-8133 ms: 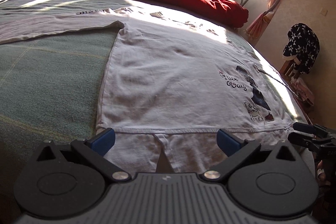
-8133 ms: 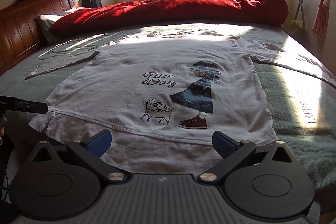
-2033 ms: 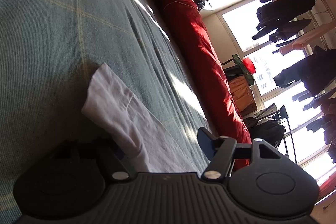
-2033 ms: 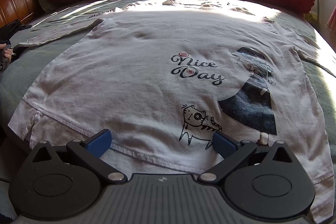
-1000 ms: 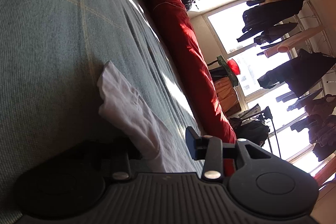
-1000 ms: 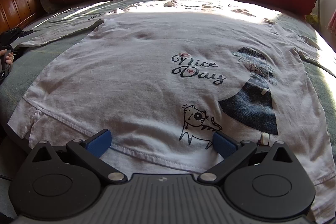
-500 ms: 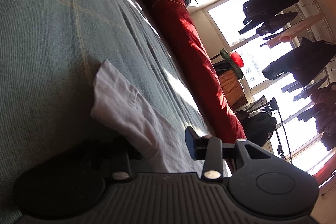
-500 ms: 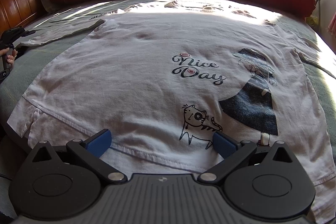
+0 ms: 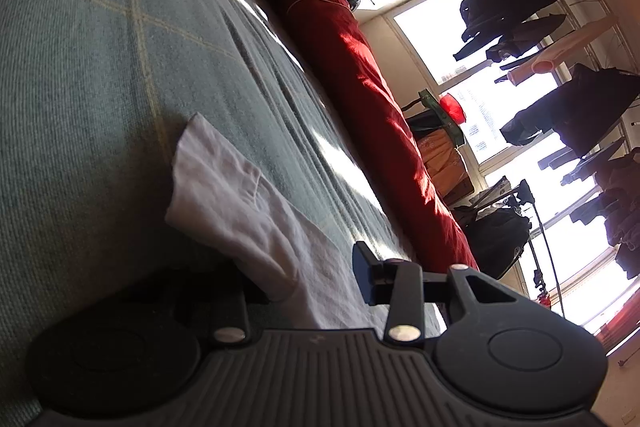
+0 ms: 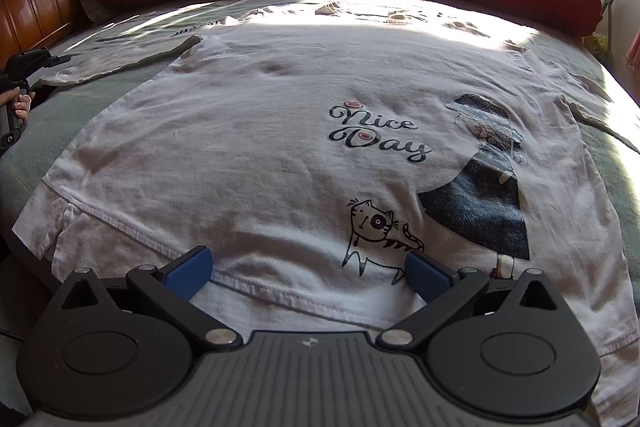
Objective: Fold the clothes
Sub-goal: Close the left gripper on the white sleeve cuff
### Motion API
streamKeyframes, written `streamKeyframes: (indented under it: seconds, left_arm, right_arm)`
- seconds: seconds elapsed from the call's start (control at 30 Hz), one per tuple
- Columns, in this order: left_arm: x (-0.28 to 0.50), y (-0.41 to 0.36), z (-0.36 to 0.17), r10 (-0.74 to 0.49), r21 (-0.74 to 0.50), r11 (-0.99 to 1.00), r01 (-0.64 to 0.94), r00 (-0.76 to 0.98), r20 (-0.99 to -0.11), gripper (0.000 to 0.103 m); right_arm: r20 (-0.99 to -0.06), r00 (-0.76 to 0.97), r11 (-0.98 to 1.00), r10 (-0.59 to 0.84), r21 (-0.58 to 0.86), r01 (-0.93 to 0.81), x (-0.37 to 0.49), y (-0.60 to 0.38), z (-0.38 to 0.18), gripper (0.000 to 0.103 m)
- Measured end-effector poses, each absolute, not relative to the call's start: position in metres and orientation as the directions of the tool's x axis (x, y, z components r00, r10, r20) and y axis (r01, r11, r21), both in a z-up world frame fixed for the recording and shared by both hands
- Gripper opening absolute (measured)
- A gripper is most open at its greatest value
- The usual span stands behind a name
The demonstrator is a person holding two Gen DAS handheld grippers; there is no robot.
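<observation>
A white printed T-shirt [image 10: 280, 147] is spread across the sunlit green-sheeted bed [image 9: 100, 67], its near hem framed by the wide-open right gripper [image 10: 308, 267], while its sleeve [image 9: 232, 203] lies between the partly closed left gripper [image 9: 308, 279], whose grip cannot be told.

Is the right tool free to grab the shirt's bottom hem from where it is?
Probably yes: the right tool hangs open just above the hem, with nothing lying between them.

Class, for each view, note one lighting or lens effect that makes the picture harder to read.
Left wrist view: the windows are blown out white, and one finger sinks into black shadow. Right wrist view: a sun band washes out the far end of the white shirt; fisheye bulges the bed.
</observation>
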State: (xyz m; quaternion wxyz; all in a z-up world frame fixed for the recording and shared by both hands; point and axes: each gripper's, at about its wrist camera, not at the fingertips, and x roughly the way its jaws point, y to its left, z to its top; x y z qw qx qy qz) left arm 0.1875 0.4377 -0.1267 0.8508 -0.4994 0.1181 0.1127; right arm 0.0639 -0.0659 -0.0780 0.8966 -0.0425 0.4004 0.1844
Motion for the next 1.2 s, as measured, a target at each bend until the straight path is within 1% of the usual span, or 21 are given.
streamKeyframes:
  seconds: [0.33,0.47,0.53,0.57,0.6,0.63,0.77,0.87,1.13,1.2]
  left_arm:
    - [0.189,0.438,-0.127,0.081,-0.822,0.474,-0.316,0.945,-0.316,0.038]
    - [0.189,0.439,-0.128,0.078,-0.825,0.467,-0.319,0.944,-0.321,0.036]
    - [0.189,0.441,-0.128,0.077,-0.826,0.457,-0.33,0.94,-0.333,0.027]
    - [0.189,0.442,-0.128,0.077,-0.825,0.449,-0.342,0.935,-0.346,0.016]
    - [0.189,0.443,-0.127,0.078,-0.825,0.439,-0.354,0.931,-0.358,0.01]
    - [0.188,0.444,-0.127,0.077,-0.829,0.428,-0.36,0.928,-0.364,0.008]
    - [0.185,0.445,-0.129,0.077,-0.853,0.388,-0.349,0.935,-0.348,0.008]
    - [0.189,0.445,-0.131,0.097,-0.853,0.37,-0.368,0.928,-0.359,0.008]
    - [0.194,0.441,-0.117,0.115,-0.79,0.418,-0.448,0.889,-0.443,0.006]
    - [0.195,0.443,-0.116,0.1,-0.796,0.394,-0.459,0.882,-0.46,0.007]
  right_arm:
    - [-0.731,0.614,0.928,0.298,0.071,-0.366,0.064,-0.067,-0.078,0.103]
    - [-0.73,0.616,0.928,0.297,0.07,-0.366,0.064,-0.067,-0.079,0.103]
    - [-0.729,0.616,0.928,0.298,0.07,-0.366,0.064,-0.067,-0.079,0.103]
    - [-0.729,0.617,0.928,0.298,0.07,-0.366,0.063,-0.067,-0.079,0.103]
    - [-0.729,0.617,0.928,0.298,0.07,-0.365,0.063,-0.067,-0.079,0.103]
    - [-0.729,0.617,0.928,0.298,0.07,-0.365,0.063,-0.067,-0.079,0.103]
    - [-0.728,0.617,0.928,0.299,0.07,-0.367,0.063,-0.067,-0.079,0.103]
    - [-0.727,0.617,0.927,0.3,0.071,-0.367,0.063,-0.068,-0.079,0.103]
    - [-0.729,0.615,0.926,0.302,0.069,-0.372,0.063,-0.068,-0.078,0.103]
    - [-0.729,0.615,0.925,0.301,0.067,-0.373,0.062,-0.068,-0.078,0.103]
